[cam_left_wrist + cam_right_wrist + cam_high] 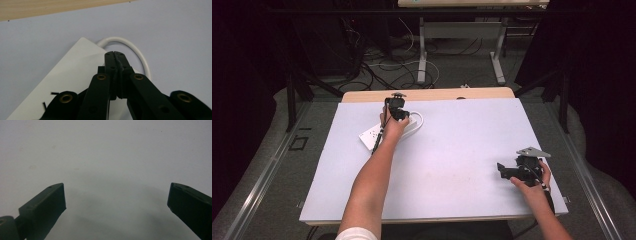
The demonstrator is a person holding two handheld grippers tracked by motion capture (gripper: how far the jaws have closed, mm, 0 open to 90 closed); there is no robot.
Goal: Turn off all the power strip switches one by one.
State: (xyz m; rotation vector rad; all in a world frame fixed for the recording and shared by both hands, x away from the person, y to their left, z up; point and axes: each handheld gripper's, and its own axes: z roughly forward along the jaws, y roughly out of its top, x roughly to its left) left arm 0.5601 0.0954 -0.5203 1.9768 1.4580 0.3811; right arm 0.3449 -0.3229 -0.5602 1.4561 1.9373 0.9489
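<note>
A white power strip (371, 135) lies flat on the pale table mat (452, 150), at the back left. Its white cable (417, 121) loops off its far end. My left gripper (398, 113) hangs just over that end. In the left gripper view the jaws stand pressed together, and my left gripper (115, 53) sits above the power strip (75, 70) where the cable (136, 50) curls away; I see nothing between them. My right gripper (502, 170) rests near the front right of the mat. In the right gripper view my right gripper (116, 197) is open wide over bare mat.
A strip of bare wooden tabletop (427, 94) runs along the far edge of the mat, also seen as wood (37, 10) in the left gripper view. Beyond the table stand desk legs (422, 55) and loose floor cables (377, 70). Dark curtains flank both sides.
</note>
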